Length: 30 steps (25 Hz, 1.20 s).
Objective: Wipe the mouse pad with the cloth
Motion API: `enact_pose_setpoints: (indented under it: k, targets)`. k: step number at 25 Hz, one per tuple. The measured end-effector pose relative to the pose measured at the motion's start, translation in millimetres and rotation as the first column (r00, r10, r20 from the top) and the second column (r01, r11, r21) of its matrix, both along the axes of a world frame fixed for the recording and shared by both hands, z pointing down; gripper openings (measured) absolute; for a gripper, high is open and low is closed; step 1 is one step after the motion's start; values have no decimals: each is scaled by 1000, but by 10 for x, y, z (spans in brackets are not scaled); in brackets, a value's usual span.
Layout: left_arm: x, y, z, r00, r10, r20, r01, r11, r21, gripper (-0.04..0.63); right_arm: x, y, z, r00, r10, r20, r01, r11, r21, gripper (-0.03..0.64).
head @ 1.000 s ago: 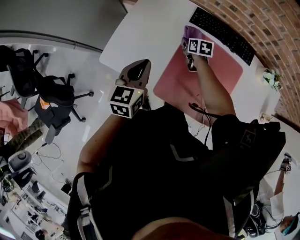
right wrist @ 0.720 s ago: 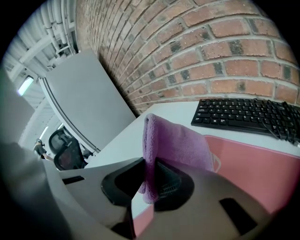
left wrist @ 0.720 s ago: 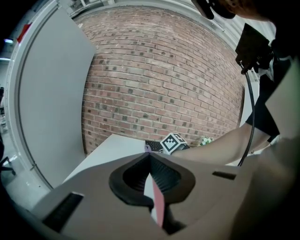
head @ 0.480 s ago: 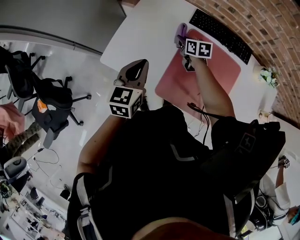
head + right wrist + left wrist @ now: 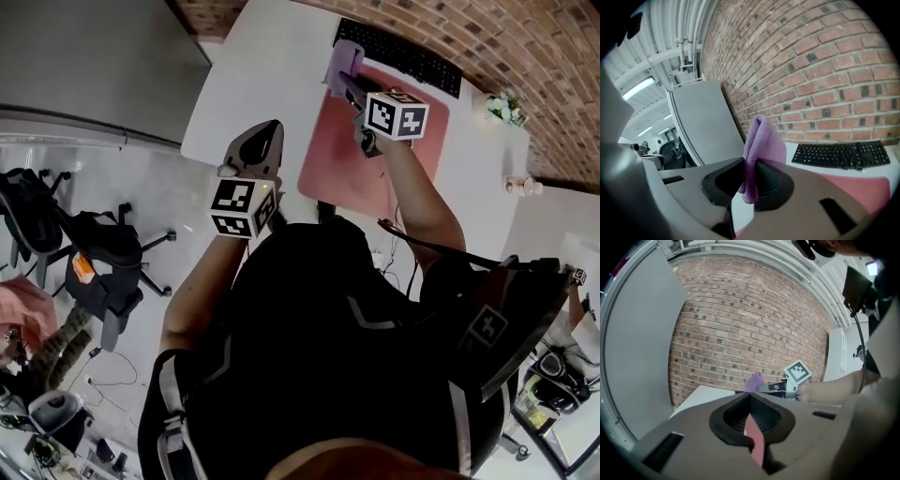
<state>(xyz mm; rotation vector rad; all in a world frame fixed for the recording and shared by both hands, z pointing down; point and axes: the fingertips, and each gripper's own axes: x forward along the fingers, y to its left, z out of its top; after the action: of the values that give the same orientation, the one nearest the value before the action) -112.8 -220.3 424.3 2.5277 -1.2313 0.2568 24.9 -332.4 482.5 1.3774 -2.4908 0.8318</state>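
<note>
Operator kit: black short-sleeved top [image 5: 309,366] with thin grey chevron lines and pale shoulder stripes, thin black cable [image 5: 422,242] at the right arm, left gripper [image 5: 270,136] and right gripper [image 5: 349,84] grey-shelled, each bearing a white cube [image 5: 242,206] printed with black square markers.

The mouse pad [image 5: 336,161] lies on the table [image 5: 246,77], keyboard [image 5: 401,56] just behind it — the cloth [image 5: 346,56], in the right gripper [image 5: 345,80], sits over the pad's far-left corner.
</note>
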Motion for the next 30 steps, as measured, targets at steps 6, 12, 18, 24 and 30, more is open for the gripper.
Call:
enact_pose_setpoints:
  k: [6, 12, 18, 24, 30]
  targets:
    - [33, -146, -65, 999, 44, 0, -44, 998, 38, 2, 219, 477, -578, 997, 74, -32, -70, 990, 126, 55]
    - [291, -60, -200, 984, 178, -20, -175, 980, 98, 2, 492, 1042, -848, 971, 209, -118, -182, 962, 201, 55]
    - [595, 71, -438, 968, 250, -14, -245, 959, 141, 2, 809, 1595, -1031, 934, 335, -125, -293, 917, 273, 55]
    - [693, 74, -657, 979, 203, 13, -201, 962, 185, 2, 1110, 1912, -1186, 915, 389, -106, -337, 882, 328, 55]
    - [1001, 249, -875, 971, 239, 2, -233, 947, 220, 2, 1204, 2131, -1181, 928, 351, -126, -289, 890, 351, 54]
